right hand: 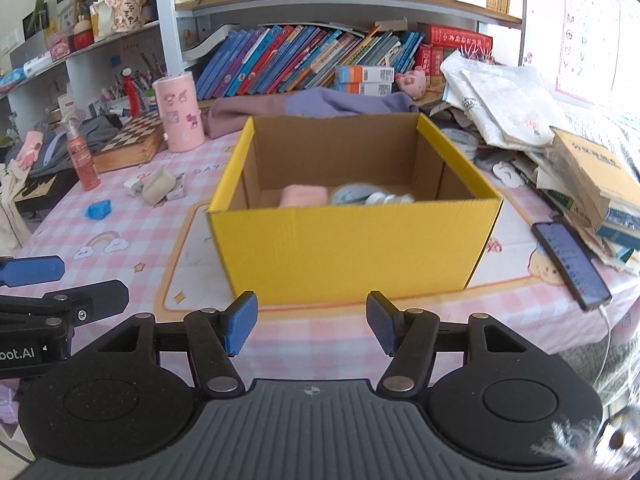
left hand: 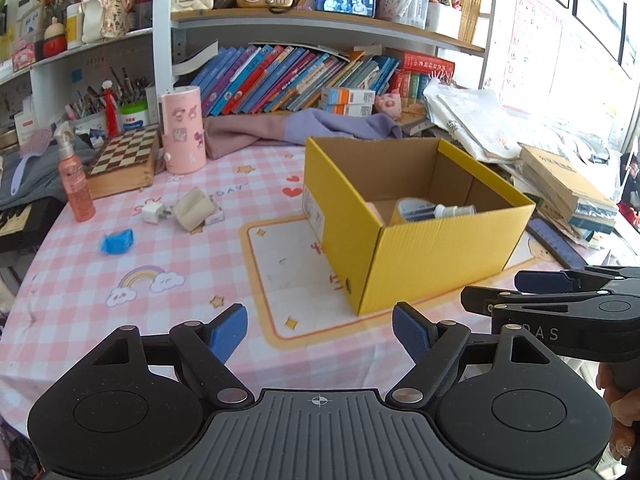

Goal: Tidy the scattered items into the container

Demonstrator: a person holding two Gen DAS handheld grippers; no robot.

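Both cameras sit low over the near edge of the bench [left hand: 80, 288], looking forward along their own tongs toward the bookshelf [right hand: 304, 60]. The left one stands to the left and sees the yellow box [left hand: 420, 248] corner-on; the right one faces it square, close. Both share box, bench and shelves.

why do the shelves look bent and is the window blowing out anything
Fisheye distortion: the left wrist view curves the bookshelf into an arc; the right wrist view does too. Window light washes out the upper right of both views. The yellow box stays well lit; its contents look slightly soft in the right wrist view.
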